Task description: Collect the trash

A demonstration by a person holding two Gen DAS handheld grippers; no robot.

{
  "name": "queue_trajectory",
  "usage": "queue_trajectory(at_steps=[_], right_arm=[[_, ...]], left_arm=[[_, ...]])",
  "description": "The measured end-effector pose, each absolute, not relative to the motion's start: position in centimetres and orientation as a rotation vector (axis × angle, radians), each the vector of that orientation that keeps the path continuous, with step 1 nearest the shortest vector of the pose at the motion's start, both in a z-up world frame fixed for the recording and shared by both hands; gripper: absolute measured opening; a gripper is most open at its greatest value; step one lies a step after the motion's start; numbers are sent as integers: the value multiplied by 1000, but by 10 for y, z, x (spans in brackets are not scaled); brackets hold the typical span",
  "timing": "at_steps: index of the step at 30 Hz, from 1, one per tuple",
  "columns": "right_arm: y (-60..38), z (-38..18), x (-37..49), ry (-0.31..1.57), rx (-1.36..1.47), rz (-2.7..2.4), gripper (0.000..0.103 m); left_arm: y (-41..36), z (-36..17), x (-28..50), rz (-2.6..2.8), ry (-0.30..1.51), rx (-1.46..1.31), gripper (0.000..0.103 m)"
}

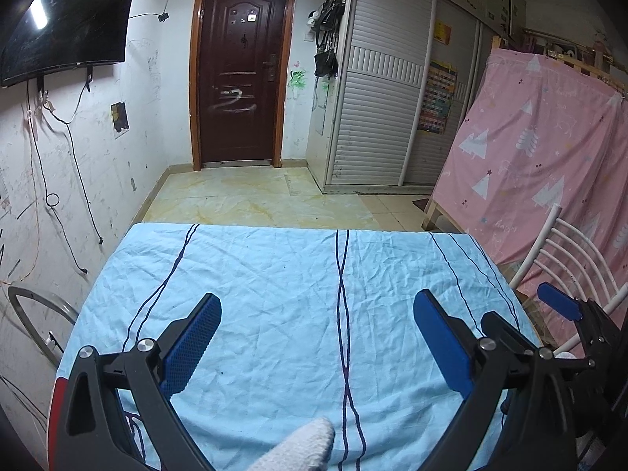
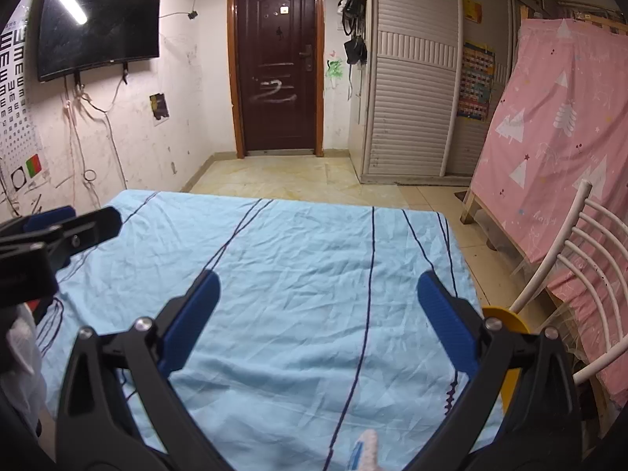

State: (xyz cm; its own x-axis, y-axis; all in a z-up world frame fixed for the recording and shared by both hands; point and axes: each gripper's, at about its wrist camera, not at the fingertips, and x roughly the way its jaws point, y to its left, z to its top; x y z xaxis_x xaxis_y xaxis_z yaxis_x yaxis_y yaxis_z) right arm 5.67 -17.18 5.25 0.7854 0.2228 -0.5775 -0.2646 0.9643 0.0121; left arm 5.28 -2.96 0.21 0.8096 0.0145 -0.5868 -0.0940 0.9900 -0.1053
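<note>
A table under a wrinkled light-blue cloth (image 1: 274, 282) (image 2: 298, 259) with dark wavy lines fills both views. I see no loose trash on the cloth. My left gripper (image 1: 317, 298) hovers over the near half, open, with nothing between its blue pads. My right gripper (image 2: 318, 276) is open and holds nothing, over the table's right half. Each shows in the other's view: the right gripper (image 1: 557, 306) at the right edge, the left gripper (image 2: 74, 227) at the left edge. A white textured tip (image 1: 310, 443) and a pinkish one (image 2: 365, 451) poke in at the bottom; what they are I cannot tell.
A white metal chair (image 2: 581, 243) and a pink-draped frame (image 2: 549, 137) stand close to the table's right side. A yellow disc (image 2: 506, 322) sits behind my right finger. On the left are a scuffed wall, a TV (image 1: 66, 23) and a metal hoop (image 1: 23, 306). Tiled floor leads to a brown door (image 1: 243, 66).
</note>
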Motion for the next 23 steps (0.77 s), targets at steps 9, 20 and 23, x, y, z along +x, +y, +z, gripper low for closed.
queue_trajectory(at_steps=[9,20,23], right_arm=[[-169,52,57,616,-75,266,97],[-166,50,56,617,-80,267,97],[-165,50,56,618,-82,267,97]], left_arm=[[-27,0,53,64,624,-136,89],[-23,-2,55,62,632,-151,89],[-22,-3,56,62,634,-155,89]])
